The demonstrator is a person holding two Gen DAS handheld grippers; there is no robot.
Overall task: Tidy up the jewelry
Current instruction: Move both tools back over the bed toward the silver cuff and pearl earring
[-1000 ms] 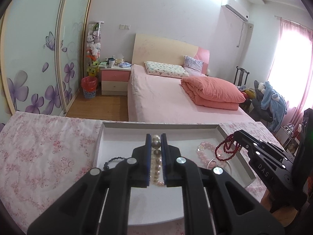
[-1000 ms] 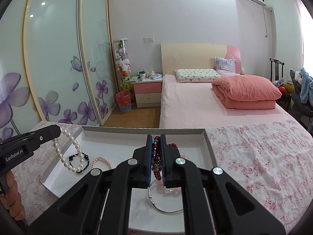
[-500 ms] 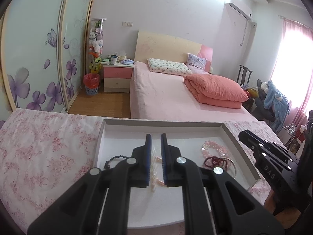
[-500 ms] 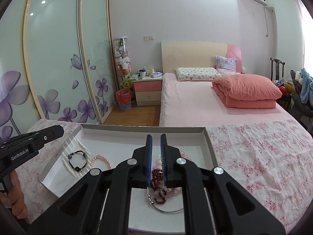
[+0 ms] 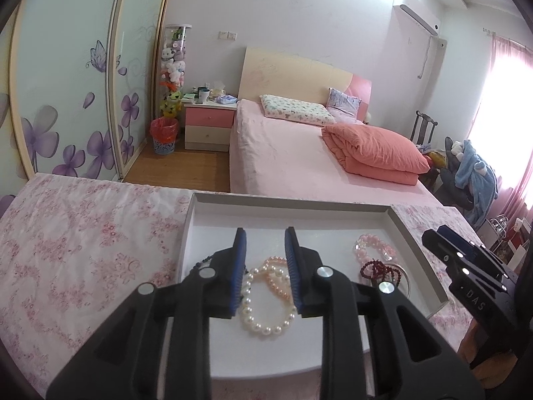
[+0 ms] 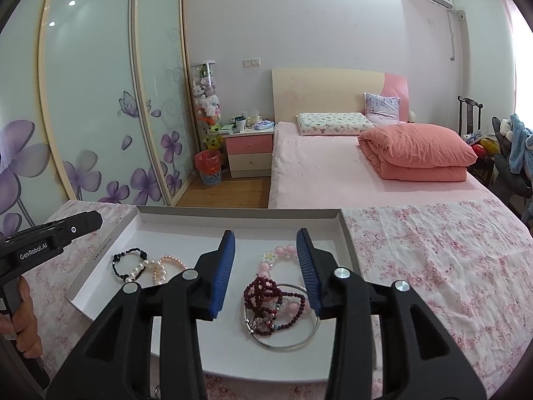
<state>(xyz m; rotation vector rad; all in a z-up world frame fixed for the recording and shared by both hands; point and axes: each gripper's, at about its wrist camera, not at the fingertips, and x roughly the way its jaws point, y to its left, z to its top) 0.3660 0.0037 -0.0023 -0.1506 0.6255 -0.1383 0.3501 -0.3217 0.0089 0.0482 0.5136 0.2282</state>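
Above the white tray (image 6: 346,233), both claws gaping, empty: left (image 5: 265,271) "GenRobot.AI", right (image 6: 266,270) "DAS".

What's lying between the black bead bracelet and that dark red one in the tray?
In the right wrist view: a white pearl strand and a pink pearl strand.

Left gripper (image 5: 265,260) at bottom centre of frame, jaws apart w/ blue pads (image 5: 239,266) either side of white pearl strand (image 5: 266,313) and pink pearl strand (image 5: 276,278), gripping nothing. Both strands lying in white tray (image 5: 293,205) on floral cloth (image 5: 83,253); pink bead bracelet (image 5: 374,250) and dark red bead bracelet (image 5: 379,270) at tray's right, dark bead bracelet (image 5: 203,261) partly hidden behind left finger. Right gripper (image 5: 466,266) at right edge, beside tray's right wall; jaw state unclear.
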